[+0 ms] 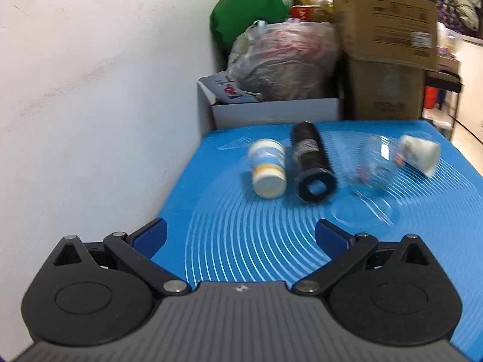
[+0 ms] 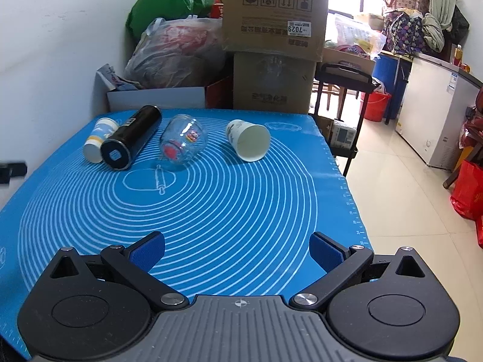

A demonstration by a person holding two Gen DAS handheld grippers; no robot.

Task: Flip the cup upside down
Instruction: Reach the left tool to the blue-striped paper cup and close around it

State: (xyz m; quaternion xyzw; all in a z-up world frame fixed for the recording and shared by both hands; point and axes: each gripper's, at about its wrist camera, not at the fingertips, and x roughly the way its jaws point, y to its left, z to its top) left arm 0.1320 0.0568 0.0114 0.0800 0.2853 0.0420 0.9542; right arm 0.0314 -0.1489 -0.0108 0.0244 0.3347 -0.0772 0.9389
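Note:
Several cups lie on their sides at the far end of a blue mat (image 2: 241,199). A white paper cup (image 2: 249,143) lies with its mouth toward me; it also shows in the left wrist view (image 1: 419,154). A clear glass cup (image 2: 182,141) with a red print lies left of it and shows blurred in the left wrist view (image 1: 374,166). A black tumbler (image 2: 131,137) (image 1: 312,166) and a small white-and-blue cup (image 2: 99,140) (image 1: 268,167) lie further left. My left gripper (image 1: 241,236) and right gripper (image 2: 237,250) are both open and empty, well short of the cups.
A white wall runs along the left. Cardboard boxes (image 2: 274,39), a plastic bag (image 2: 178,54) and a white box (image 2: 157,98) stand behind the table. The mat's right edge (image 2: 344,181) drops to a tiled floor. A black part of the other gripper (image 2: 12,170) shows at the left edge.

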